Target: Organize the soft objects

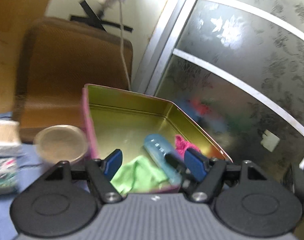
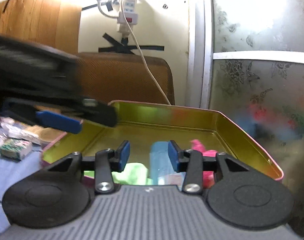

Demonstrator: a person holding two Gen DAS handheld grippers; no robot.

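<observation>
An open tin [image 1: 130, 98] with a gold inside and pink outside stands on the blue cloth. In its near end lie a green cloth [image 1: 138, 174], a clear blue packet [image 1: 160, 156] and a pink cloth [image 1: 184, 145]. My left gripper [image 1: 154, 163] hovers open over that end, nothing pressed between its pads. In the right wrist view the tin [image 2: 241, 132] holds the same green cloth [image 2: 132, 172], blue packet [image 2: 159, 156] and pink cloth [image 2: 200, 146]. My right gripper [image 2: 149, 155] is open above them, its pads clear of the packet. The left gripper shows blurred at left, its blue pad [image 2: 60, 122] over the tin's left edge.
A brown chair back [image 1: 72, 70] stands behind the tin, with a frosted glass door [image 1: 241, 70] to the right. Left of the tin are a round clear dish [image 1: 61, 144], a toothpick jar [image 1: 5, 132] and a printed packet [image 1: 4, 172]. A white cable [image 2: 152, 74] hangs from a power strip.
</observation>
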